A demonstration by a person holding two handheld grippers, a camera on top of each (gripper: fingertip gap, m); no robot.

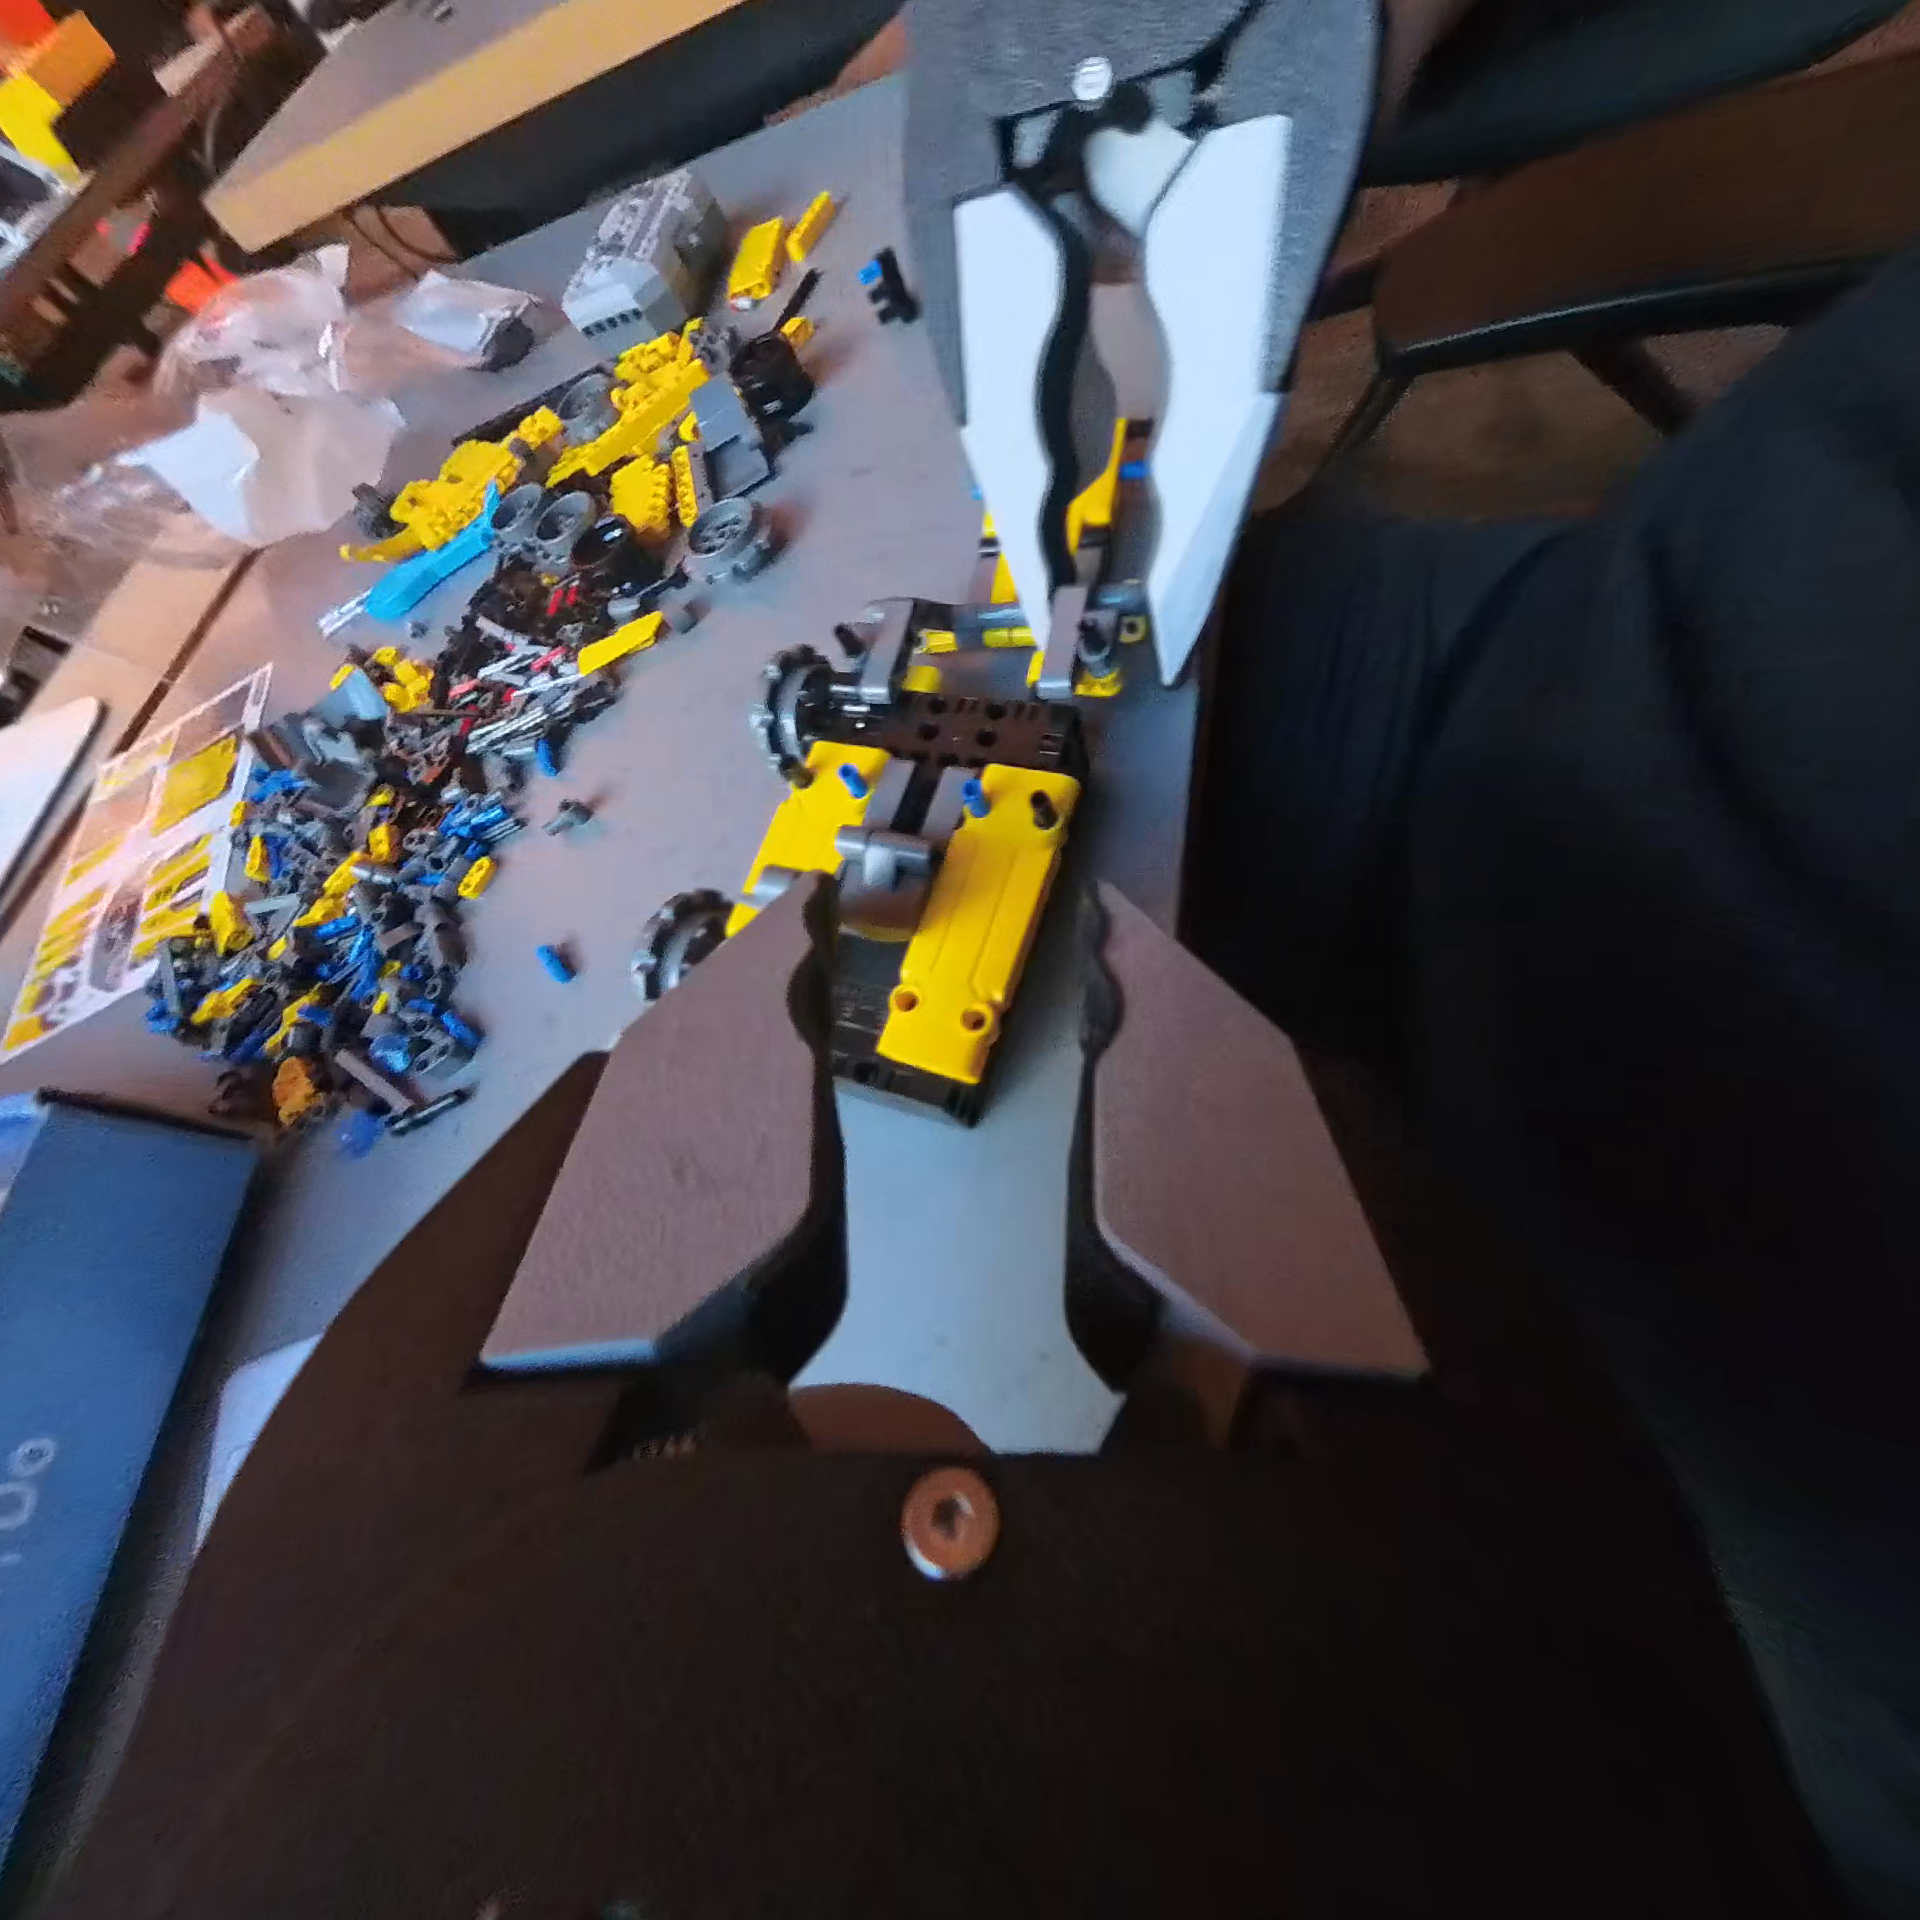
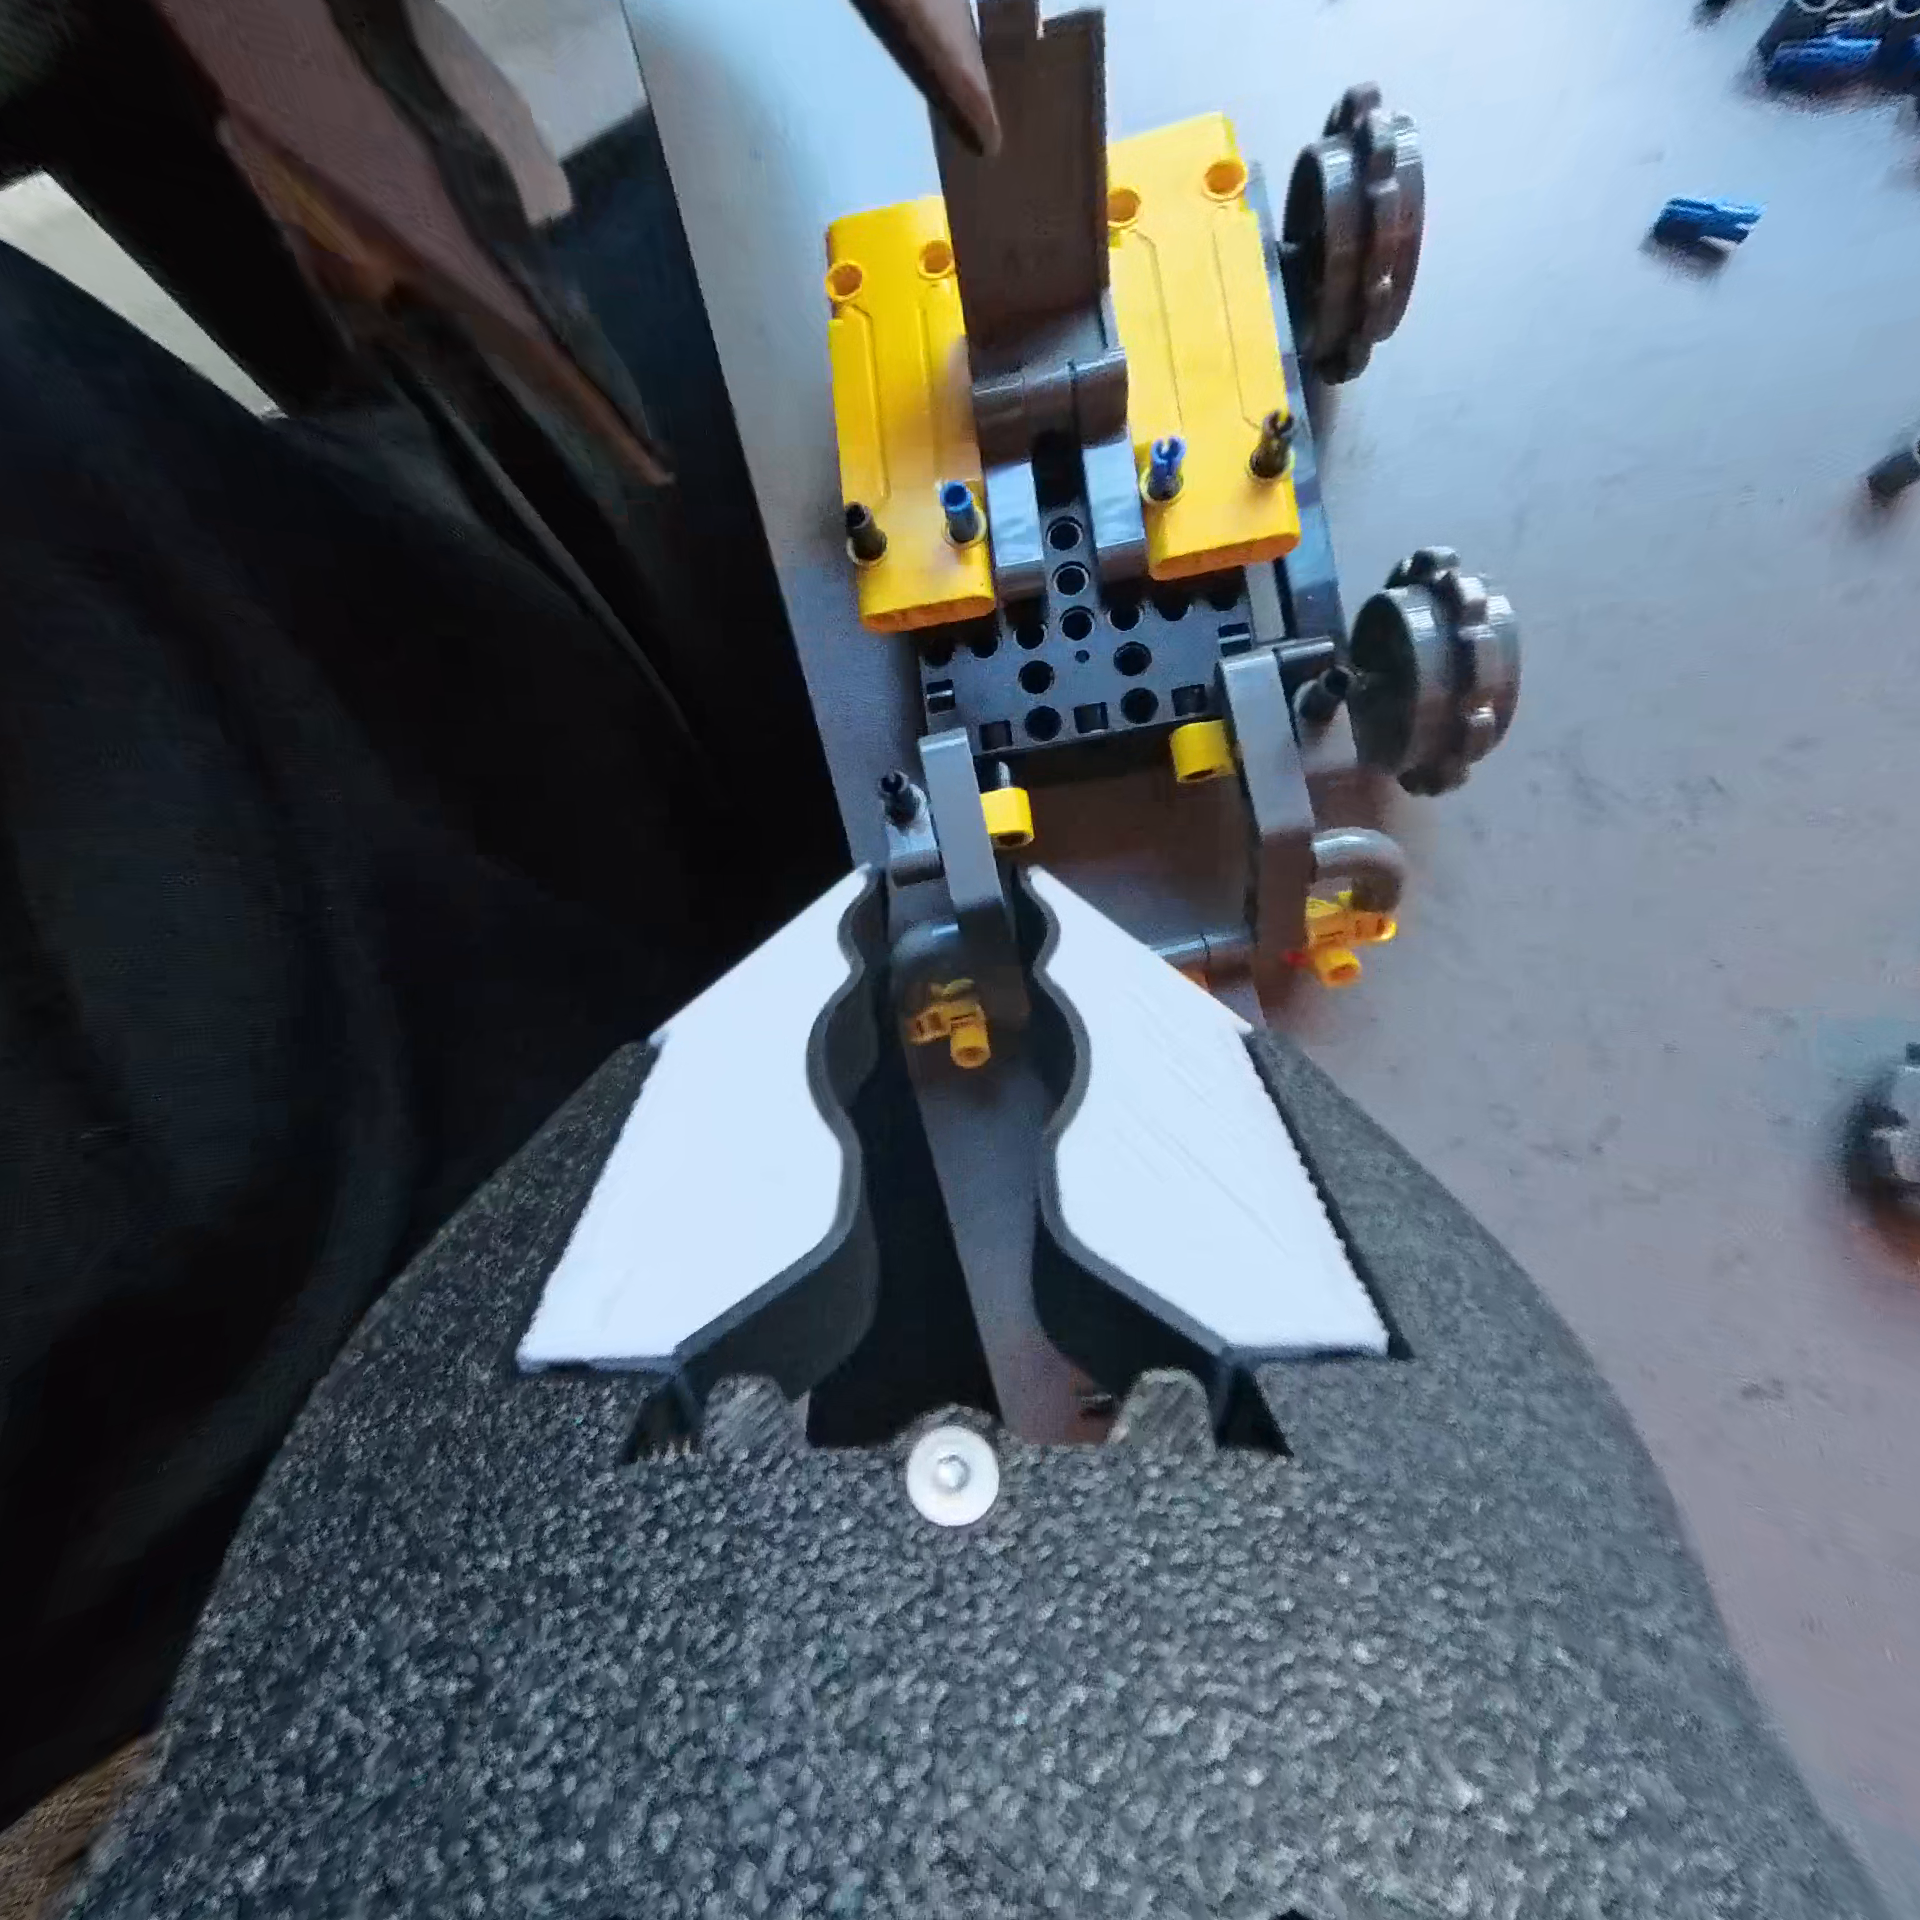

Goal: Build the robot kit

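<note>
Left gripper point(image 1: 951, 914): its dark fingers stand apart on either side of the near end of the yellow and black brick model point(image 1: 935, 831); whether they press it I cannot tell. A dark finger point(image 2: 1029, 208) of it shows over the yellow panels in the right wrist view.

Right gripper point(image 2: 951, 883): white fingers closed in around a grey arm piece point(image 2: 961, 883) at the far end of the model, with a small yellow connector point(image 2: 961, 1029) between them (the fingers look to touch the arm on both sides).

Model: lies on the grey table point(image 1: 665, 790) at its right edge, with two dark toothed wheels point(image 2: 1434, 670) on its left side.

Containers: a blue box point(image 1: 94, 1351) lies at the near left, contents hidden; clear plastic bags point(image 1: 260, 353) lie at the far left, contents too blurred to tell.

Loose parts: a heap of small blue, grey and yellow pieces point(image 1: 343, 914) lies left of the model, well apart from both grippers; a printed sheet point(image 1: 135, 842) lies beside it.

Farther off: a larger yellow assembly point(image 1: 582, 468) with grey wheels, and a light blue piece point(image 1: 426, 582).

Right side: dark cloth point(image 1: 1610, 935) of a person fills the space beyond the table edge.
</note>
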